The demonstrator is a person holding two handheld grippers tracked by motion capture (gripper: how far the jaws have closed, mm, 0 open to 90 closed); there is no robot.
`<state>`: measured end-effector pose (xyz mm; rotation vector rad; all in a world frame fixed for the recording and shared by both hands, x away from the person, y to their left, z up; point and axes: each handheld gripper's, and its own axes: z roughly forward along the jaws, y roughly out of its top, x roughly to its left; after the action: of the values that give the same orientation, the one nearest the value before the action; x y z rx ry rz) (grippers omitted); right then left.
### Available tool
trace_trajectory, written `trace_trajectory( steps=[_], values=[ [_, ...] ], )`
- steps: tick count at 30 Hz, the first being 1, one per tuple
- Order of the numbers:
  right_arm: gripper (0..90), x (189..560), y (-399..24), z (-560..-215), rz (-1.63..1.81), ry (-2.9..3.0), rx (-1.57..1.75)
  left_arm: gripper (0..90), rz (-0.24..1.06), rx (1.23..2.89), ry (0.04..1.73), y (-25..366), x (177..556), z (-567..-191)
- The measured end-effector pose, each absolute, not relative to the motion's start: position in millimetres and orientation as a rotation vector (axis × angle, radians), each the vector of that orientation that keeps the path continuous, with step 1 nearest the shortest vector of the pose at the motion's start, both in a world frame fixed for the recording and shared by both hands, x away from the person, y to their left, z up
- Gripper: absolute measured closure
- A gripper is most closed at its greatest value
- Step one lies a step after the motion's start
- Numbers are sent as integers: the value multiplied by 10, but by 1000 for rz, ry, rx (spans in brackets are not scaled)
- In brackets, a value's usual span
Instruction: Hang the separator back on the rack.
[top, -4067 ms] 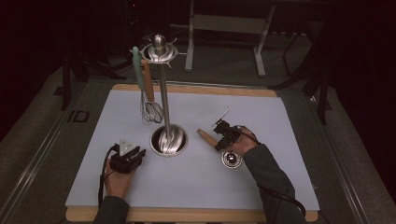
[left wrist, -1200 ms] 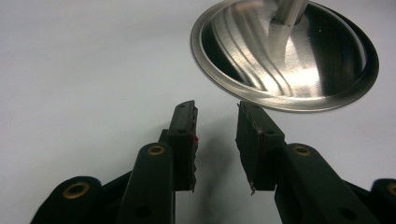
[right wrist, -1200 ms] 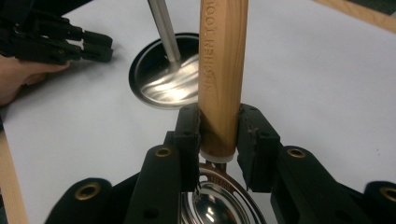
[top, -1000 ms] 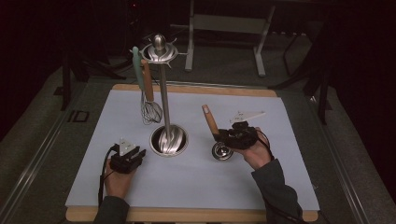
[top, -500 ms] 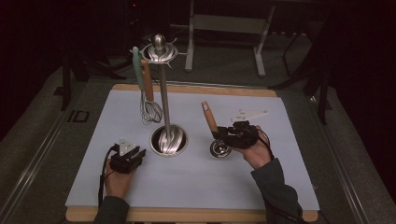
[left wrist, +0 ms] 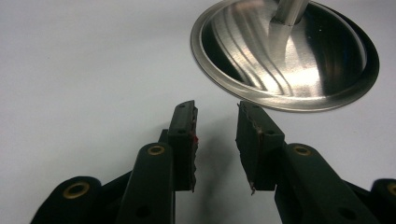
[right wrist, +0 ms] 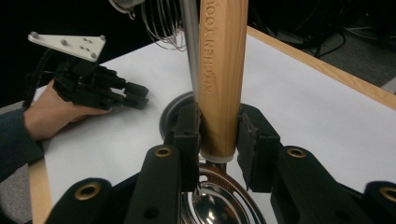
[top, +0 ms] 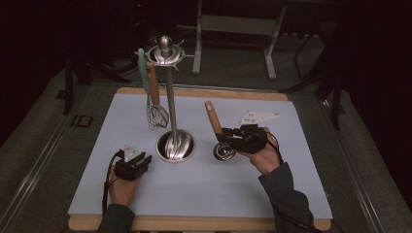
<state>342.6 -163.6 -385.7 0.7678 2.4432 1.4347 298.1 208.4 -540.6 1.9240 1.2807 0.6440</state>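
— Wooden-handled strainer [top: 216, 130], where does it sit at this moment?

— Right of centre on the white counter [top: 291, 194], its wooden handle [right wrist: 222, 74] slanting up and away from the person, its small metal bowl [top: 224, 151] resting low at the near end. The right gripper [top: 232, 138] has it: in the right gripper view the two black jaws pinch the lower end of the handle from both sides, just above the metal bowl.

— And nearer the camera?

— The left gripper [top: 141, 162] rests on the counter at the near left, held in the person's left hand [top: 122, 189]. Its jaws stand spread with nothing between them; in the left gripper view they point toward the round steel base [left wrist: 285, 51] of the utensil stand, just short of its rim.

— Farther back?

— The stand's pole [top: 171, 102] rises from that base near the middle of the counter. A whisk [top: 156, 114] with a wooden handle hangs from its top ring, beside a pale green-handled utensil [top: 142, 68]. Beyond the counter's far edge the room is dark.
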Motion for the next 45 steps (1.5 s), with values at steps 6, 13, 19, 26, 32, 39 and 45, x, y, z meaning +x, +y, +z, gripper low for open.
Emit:
trace_trajectory(
  steps=[6,13,19,26,32,39,45],
  values=[
    [714,3407,-1589,-3777,1443,2440,733,681,645,1924,1280,2083,2981,-5407],
    [714,3382,-1526,-3682,1473,2424,694,681,644,1924,1280,2084,2982,-5406],
    [714,3367,-1484,-3600,1476,2416,655,681,644,1925,1280,2084,2982,-5406],
    [713,3354,-1464,-3535,1488,2406,634,681,643,1924,1281,2085,2983,-5407],
    [714,3344,-1443,-3497,1499,2400,619,681,642,1924,1281,2085,2983,-5407],
    [713,3313,-1408,-3438,1522,2391,591,680,644,1924,1279,2083,2981,-5407],
    [714,3283,-1386,-3388,1551,2388,571,681,643,1924,1280,2084,2981,-5407]
  ],
)
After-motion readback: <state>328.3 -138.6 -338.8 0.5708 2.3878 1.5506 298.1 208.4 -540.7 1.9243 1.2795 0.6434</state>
